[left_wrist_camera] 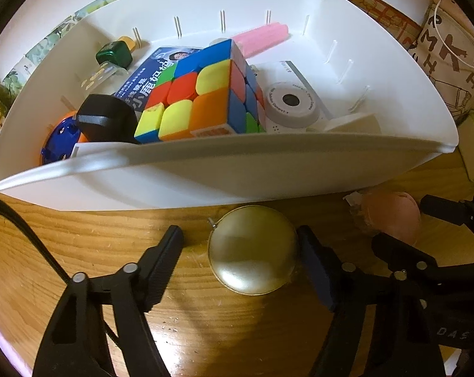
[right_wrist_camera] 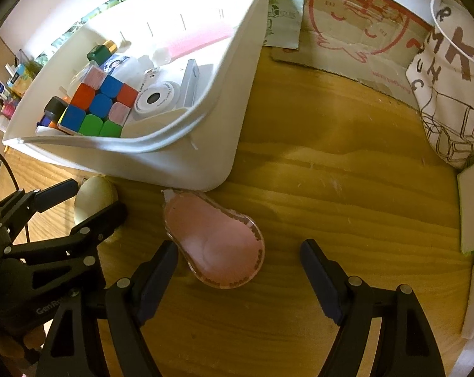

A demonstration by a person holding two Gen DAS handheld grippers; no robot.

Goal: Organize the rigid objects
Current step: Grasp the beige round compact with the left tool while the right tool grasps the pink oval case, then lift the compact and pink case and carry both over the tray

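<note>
on a wooden tabletop (left_wrist_camera: 79,251) just in front of a white bin (left_wrist_camera: 205,176), the left wrist view shows the left gripper (left_wrist_camera: 240,245) straddling a round gold tin (left_wrist_camera: 252,251): its right pad touches the tin's edge while the left pad stands clear, so the jaws are parted and the tin is not yet grasped. behind, the bin already holds a puzzle cube (left_wrist_camera: 199,94), a small white camera (left_wrist_camera: 292,106) and a pink bar (left_wrist_camera: 262,36). from the right wrist view, the right gripper (right_wrist_camera: 238,257) hangs released over a pink clear-edged case (right_wrist_camera: 215,242), which lies nearer its left finger. judged from this, the step is best done by centring each item between the pads before squeezing, then lifting clear of the bin's wall.
</note>
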